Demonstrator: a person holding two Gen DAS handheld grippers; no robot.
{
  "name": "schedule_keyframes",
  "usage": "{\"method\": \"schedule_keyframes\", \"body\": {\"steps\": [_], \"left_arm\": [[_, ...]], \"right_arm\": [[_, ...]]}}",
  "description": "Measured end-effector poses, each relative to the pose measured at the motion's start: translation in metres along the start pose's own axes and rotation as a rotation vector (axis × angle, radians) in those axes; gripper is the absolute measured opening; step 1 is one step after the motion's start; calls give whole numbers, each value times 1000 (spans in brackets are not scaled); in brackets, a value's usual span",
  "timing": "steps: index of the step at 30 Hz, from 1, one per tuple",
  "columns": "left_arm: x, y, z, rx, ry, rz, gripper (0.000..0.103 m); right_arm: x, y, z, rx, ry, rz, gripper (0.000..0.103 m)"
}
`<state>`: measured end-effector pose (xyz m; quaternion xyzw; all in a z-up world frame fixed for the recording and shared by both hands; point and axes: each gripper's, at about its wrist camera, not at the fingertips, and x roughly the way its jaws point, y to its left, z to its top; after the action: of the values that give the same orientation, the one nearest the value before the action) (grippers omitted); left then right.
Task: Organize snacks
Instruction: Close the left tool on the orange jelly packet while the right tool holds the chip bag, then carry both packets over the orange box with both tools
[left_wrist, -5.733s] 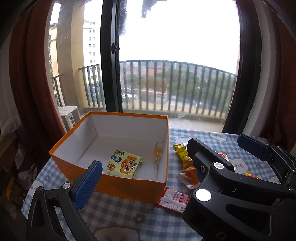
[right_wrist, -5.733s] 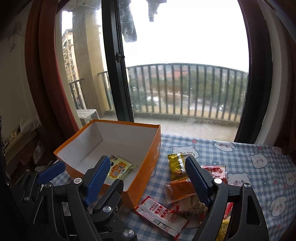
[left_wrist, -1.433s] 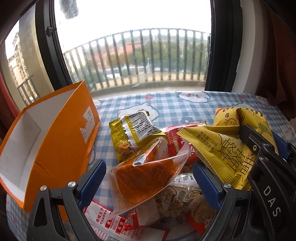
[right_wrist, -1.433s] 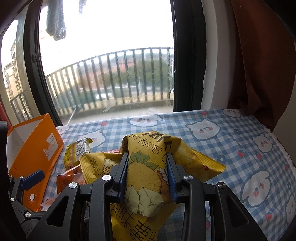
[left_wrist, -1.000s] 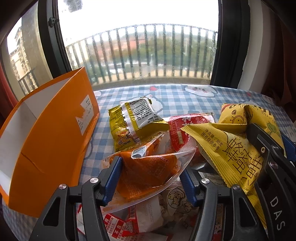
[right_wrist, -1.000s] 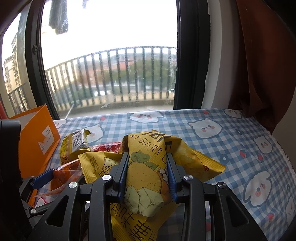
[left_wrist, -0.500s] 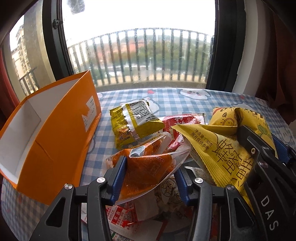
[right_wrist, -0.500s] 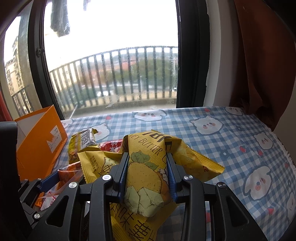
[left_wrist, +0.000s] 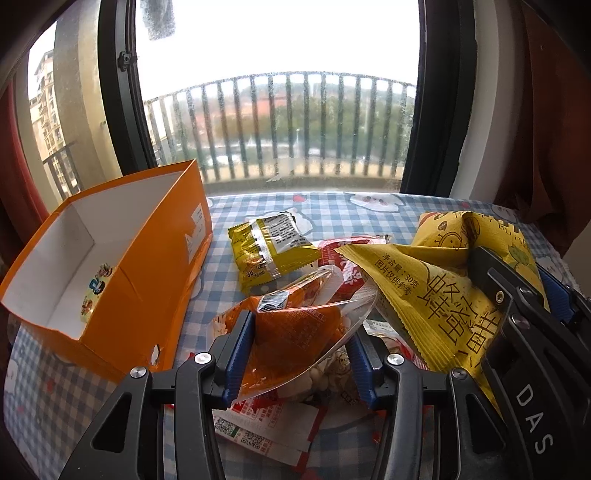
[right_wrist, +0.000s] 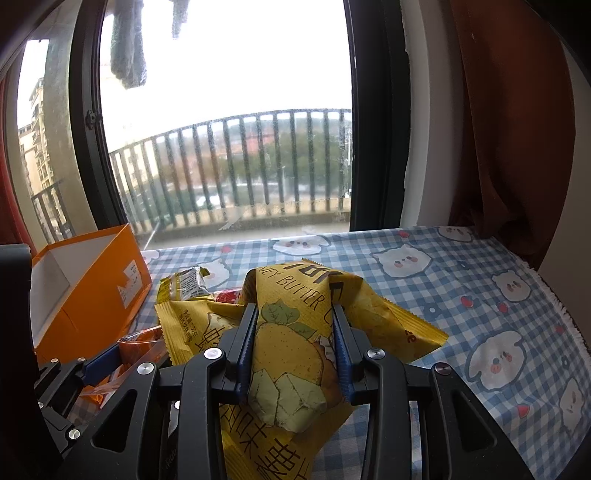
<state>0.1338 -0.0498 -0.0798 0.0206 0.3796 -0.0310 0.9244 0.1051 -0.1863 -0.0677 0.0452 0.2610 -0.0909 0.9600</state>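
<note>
Left gripper (left_wrist: 295, 347) is clamping the orange clear-edged snack pouch (left_wrist: 291, 332) above the table's pile; right gripper (right_wrist: 293, 343) is pinching the crinkled yellow chip bag (right_wrist: 291, 332), both apparently bound for the open orange cardboard box (left_wrist: 147, 273).

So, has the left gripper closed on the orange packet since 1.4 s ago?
Yes. The left gripper now pinches the orange packet; earlier its fingers stood wide apart. The orange box lies beside it.
</note>
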Motion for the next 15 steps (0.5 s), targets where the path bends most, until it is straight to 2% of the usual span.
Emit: {"method": "schedule_keyframes", "body": {"steps": [15], "left_arm": [[-51,11,-2,-16,-110,7,50]], "right_arm": [[-55,5,5,-5,-101,27,40]]}}
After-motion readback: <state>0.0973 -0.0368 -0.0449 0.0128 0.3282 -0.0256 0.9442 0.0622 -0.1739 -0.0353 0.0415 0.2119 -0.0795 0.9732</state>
